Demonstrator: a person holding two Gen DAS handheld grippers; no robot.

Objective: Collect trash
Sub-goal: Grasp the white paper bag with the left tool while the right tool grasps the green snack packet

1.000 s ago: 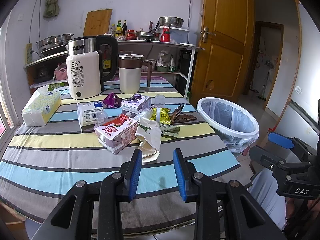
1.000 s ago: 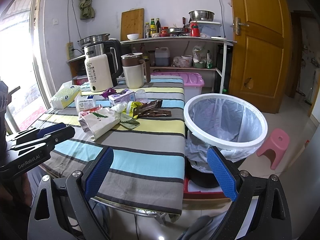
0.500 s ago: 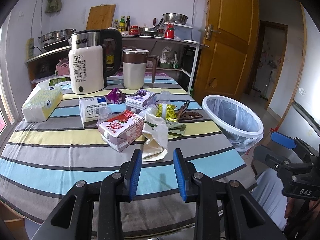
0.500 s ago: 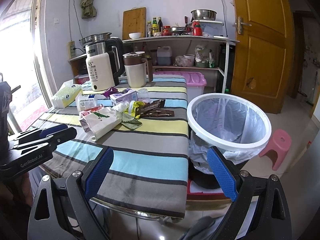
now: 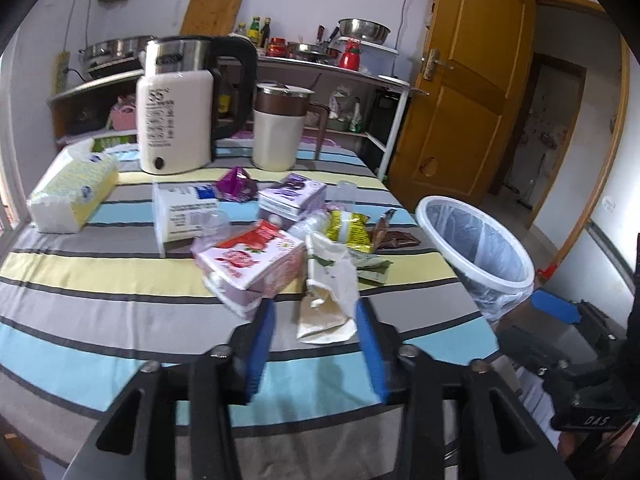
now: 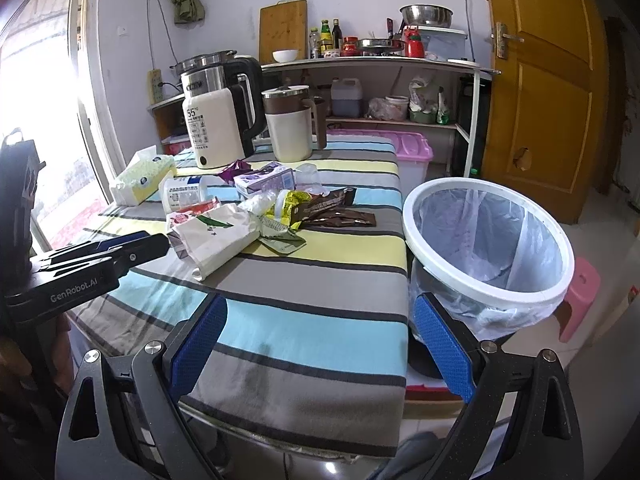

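Daylight floods in from the window (image 6: 36,128), which blows out to white glare in the right wrist view. The room is bright and evenly lit, with soft, faint shadows on the striped surface (image 6: 320,280). The left wrist view is motion-blurred throughout. Both fisheye views bend the door (image 6: 544,92) and darken to black at the corners.

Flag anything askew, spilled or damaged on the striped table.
Nothing spilled. The white paper bag lies crumpled and torn open at the pile's near edge, and the red drink carton beside it looks crushed; both are ordinary trash.
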